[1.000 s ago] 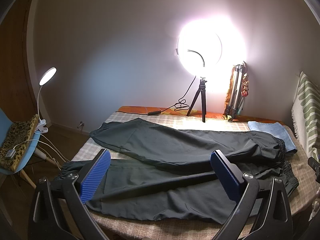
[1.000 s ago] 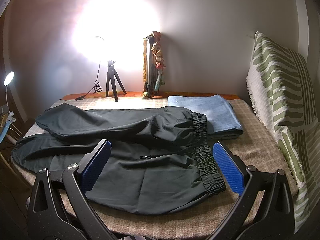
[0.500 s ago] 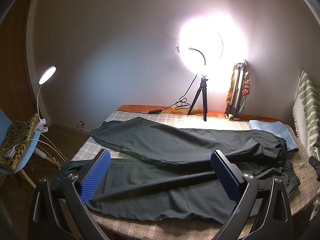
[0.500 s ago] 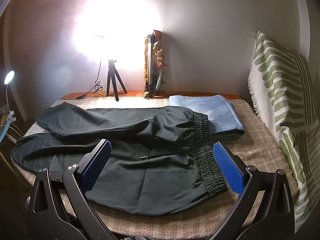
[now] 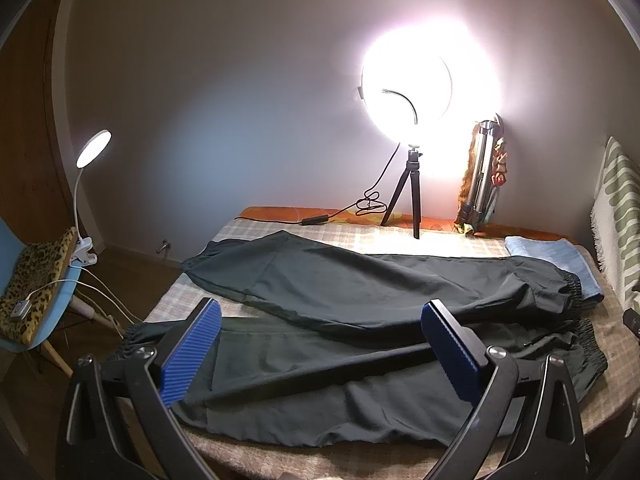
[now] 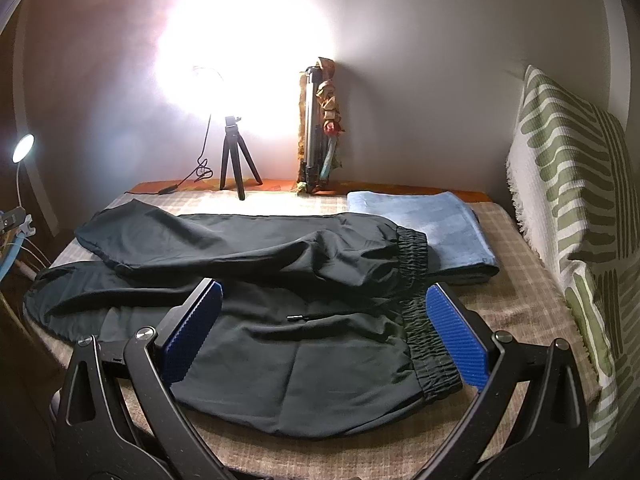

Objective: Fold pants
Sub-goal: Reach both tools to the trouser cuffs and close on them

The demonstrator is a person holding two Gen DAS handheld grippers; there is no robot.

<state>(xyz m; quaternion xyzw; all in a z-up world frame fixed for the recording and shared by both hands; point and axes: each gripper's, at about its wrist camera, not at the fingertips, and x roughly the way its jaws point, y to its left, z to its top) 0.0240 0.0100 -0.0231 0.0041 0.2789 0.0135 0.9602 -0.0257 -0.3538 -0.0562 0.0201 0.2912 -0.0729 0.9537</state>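
Left wrist cam: the left gripper (image 5: 320, 344) has its two blue pads spread wide with nothing between them, hanging over the near edge of the bed (image 5: 256, 242). One pair of dark pants (image 5: 360, 320) lies flat across the checked cover, legs towards the left and elastic waistband on the right, with the far leg lying partly over the near one. The near hem is partly hidden behind the left finger (image 5: 192, 350). The ring light (image 5: 408, 80) blows out the wall, so its shape is hard to read. One clip lamp (image 5: 93, 148) on a chair is cut off at left.

Right wrist cam: the right gripper (image 6: 324, 328) is spread open too and holds nothing. The waistband's near corner is hidden behind the right finger (image 6: 456, 340). One drawstring tip (image 6: 295, 317) shows. One folded blue towel (image 6: 424, 224) sits beside the waistband, plus two tripods and one striped cushion (image 6: 568, 184), cut off at right.
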